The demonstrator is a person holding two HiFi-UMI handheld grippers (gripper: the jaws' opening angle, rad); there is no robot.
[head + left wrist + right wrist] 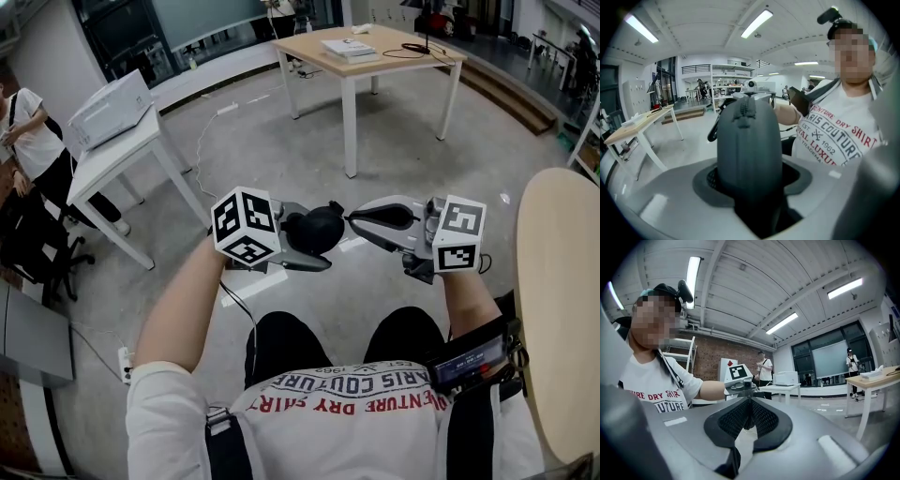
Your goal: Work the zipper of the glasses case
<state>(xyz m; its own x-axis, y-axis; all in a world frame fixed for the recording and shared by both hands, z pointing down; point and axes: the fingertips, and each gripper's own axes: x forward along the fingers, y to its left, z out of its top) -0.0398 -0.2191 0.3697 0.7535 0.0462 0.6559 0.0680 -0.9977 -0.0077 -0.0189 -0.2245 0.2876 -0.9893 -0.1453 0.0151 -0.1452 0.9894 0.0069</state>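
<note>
In the head view the black glasses case (317, 228) is in the air in front of my chest, between the two grippers. My left gripper (319, 240) is shut on its body from the left. In the left gripper view the case (749, 145) stands upright between the jaws, and its zipper (748, 107) runs over the top. My right gripper (352, 218) comes in level from the right, its tips against the case's right end. In the right gripper view that gripper (749, 401) has its ribbed pads pressed together on a small dark zipper pull.
A wooden table (375, 47) with books and a cable stands ahead. At the left a white table (112, 155) carries a box, and a person (28, 131) and an office chair (33, 244) are beside it. A round tabletop (562, 300) lies close on my right.
</note>
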